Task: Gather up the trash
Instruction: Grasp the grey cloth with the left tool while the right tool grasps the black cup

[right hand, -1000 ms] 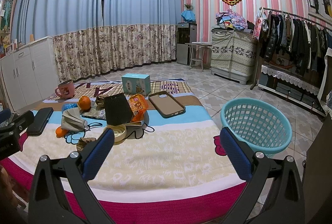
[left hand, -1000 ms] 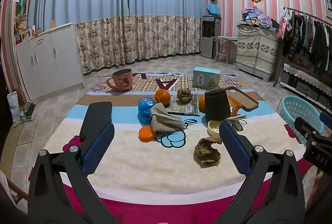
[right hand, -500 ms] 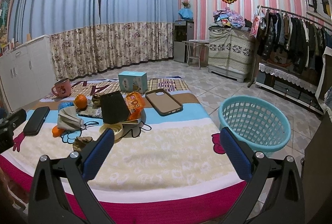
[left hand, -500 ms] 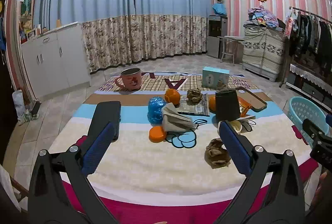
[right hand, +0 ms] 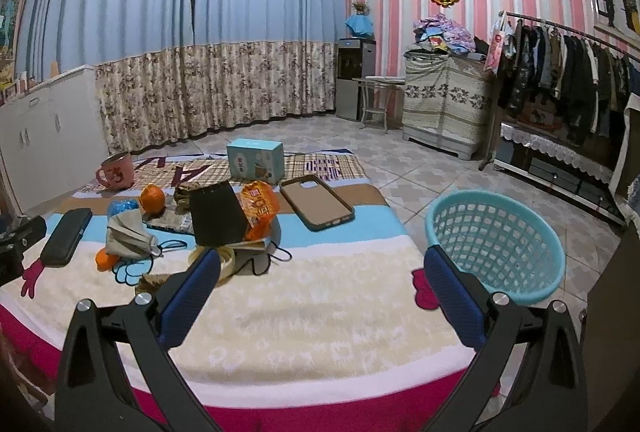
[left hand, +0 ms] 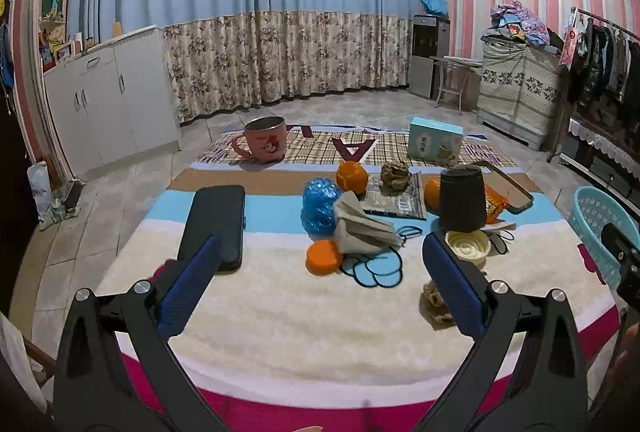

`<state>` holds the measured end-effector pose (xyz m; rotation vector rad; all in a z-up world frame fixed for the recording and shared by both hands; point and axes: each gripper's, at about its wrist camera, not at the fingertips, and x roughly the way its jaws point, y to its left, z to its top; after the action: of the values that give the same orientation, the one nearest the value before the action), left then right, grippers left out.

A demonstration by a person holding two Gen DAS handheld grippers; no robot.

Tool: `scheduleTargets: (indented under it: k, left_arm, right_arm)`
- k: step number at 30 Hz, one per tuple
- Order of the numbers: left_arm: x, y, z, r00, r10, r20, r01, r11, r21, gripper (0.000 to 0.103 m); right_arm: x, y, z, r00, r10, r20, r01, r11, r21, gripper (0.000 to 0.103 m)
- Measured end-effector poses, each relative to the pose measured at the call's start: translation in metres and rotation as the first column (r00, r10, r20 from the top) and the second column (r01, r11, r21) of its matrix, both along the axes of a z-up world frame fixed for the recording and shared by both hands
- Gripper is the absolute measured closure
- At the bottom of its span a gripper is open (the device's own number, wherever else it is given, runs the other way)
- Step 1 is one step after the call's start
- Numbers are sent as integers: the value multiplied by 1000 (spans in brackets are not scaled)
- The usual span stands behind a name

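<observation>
A crumpled brown paper wad lay near the front edge of the blanket-covered surface, partly hidden behind the left gripper, whose jaws were spread wide and empty. Behind it sat a grey face mask, orange peel and a blue plastic ball. The right gripper, jaws also wide apart and empty, hovered beside a turquoise laundry basket on the floor.
</observation>
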<state>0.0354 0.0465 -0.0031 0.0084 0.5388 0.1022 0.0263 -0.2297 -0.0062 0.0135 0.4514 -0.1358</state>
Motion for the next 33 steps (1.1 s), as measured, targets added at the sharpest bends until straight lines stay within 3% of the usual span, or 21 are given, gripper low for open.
scheduleTargets:
  k: [5,11,14,18,26,33]
  left_arm:
    - [13,27,-5,999,24,-26,-23,1000,21,5]
    - [33,65,-30,992,82,-100,-78,996,44,5]
    - [43,73,-37,990,81,-114,-76,996,45,5]
    - [64,67,-33,994,27,-110,-25,999,24,5]
    - [108,41,-37,989,-75,-131,68,996,-60,5]
    - [127,12,-67,970,-118,-211,112,993,-37,6]
  right_arm:
    - [15,-6,-4,1000,3,-4,-3,1000,-6,4]
    - [38,-14,-16,997,22,-68,-18,999,51,4]
    - [51,-9,-14,996,-1,-85,2,1000,17,4]
    - [78,3,-7,994,14,-105,-16,1000,-17,4]
    - [138,17,-10,980,39,-193,-29,998,58,4]
    - [162,24,-29,978,-5,-211,25,995,93,4]
